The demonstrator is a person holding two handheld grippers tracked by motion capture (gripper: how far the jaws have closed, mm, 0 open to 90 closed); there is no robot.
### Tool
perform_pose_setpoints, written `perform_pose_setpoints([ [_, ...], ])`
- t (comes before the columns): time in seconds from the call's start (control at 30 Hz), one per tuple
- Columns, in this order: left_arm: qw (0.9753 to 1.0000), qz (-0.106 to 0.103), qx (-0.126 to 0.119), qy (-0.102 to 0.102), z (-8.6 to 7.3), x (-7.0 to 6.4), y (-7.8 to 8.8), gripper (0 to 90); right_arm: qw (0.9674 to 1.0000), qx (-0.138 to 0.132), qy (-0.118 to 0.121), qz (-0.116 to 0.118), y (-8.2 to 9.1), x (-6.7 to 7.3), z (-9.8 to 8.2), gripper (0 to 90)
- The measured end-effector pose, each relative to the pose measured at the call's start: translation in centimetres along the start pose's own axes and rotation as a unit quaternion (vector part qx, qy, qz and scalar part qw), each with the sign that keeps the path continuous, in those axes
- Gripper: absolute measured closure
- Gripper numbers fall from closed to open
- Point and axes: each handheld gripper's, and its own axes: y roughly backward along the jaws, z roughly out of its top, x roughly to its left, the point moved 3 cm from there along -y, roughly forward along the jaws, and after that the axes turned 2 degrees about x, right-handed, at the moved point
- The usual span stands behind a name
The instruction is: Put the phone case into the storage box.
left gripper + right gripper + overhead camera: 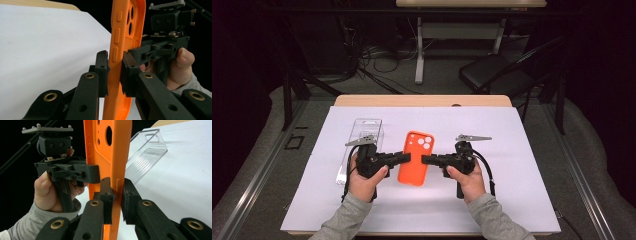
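- A clear plastic box (362, 145) lies just left of the left gripper (404, 158).
- Both that and the right gripper (427, 160) clamp the orange silicone phone case (414, 157) between them.

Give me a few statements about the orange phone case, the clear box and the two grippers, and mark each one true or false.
1. Both grippers clamp the orange phone case, one on each long edge. True.
2. The clear plastic box lies on the person's right side of the case. False: it lies on the left, behind the left gripper.
3. The case shows round camera cutouts. True.
4. The right gripper has its jaws wide open and holds nothing. False: its jaws press on the case edge.
5. The white sheet covers the table. True.
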Motion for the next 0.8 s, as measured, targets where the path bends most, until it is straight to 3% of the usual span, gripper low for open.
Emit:
perform_pose_setpoints([
  [0.3, 1.0000, 0.005, -0.004, -0.003, 0.04, -0.01, 0.04, 74.7, 1.0000, 0.001, 0.004, -0.002, 0.00, 0.07, -0.05, 81.1],
  [0.5, 1.0000, 0.004, -0.008, -0.003, 0.14, 0.05, 0.09, 65.5, 1.0000, 0.000, 0.003, -0.007, 0.07, -0.01, -0.02, 81.1],
  [0.8, 0.9996, 0.026, -0.002, -0.014, 0.19, 0.28, 0.03, 57.3, 0.9997, -0.002, 0.009, -0.021, 0.34, -0.26, 0.13, 81.1],
])
